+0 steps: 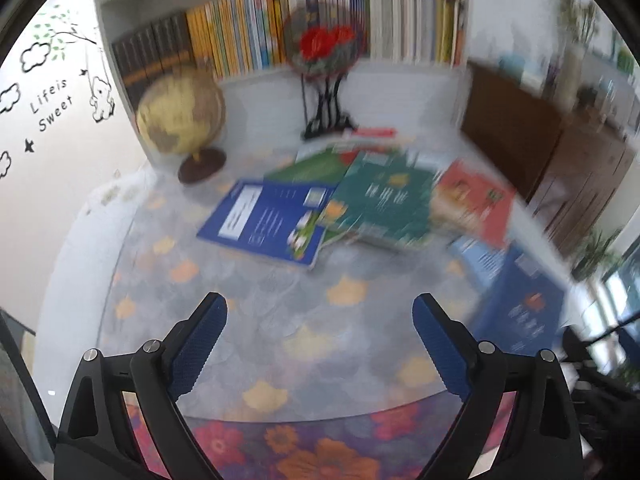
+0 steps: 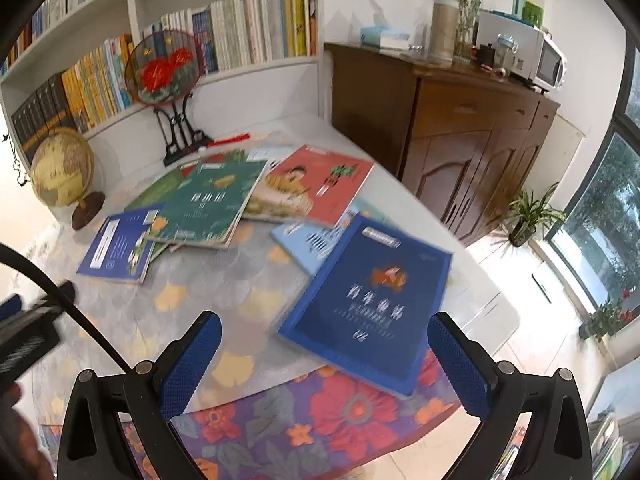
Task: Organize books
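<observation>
Right wrist view alone: microwave (image 2: 550, 62) on wooden cabinet (image 2: 460, 128); both grippers' fingers wide, empty, above scattered books (image 1: 380, 196).

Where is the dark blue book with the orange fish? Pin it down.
Right wrist view: the dark blue book lies nearest the open right claw, its corner overhanging the table's near edge, overlapping a light blue book.

a home study: white wall shelves packed with upright books (image 2: 256, 28), a brown wooden sideboard (image 2: 460, 140) carrying a white microwave (image 2: 532, 56), potted green plants (image 2: 528, 216).
</observation>
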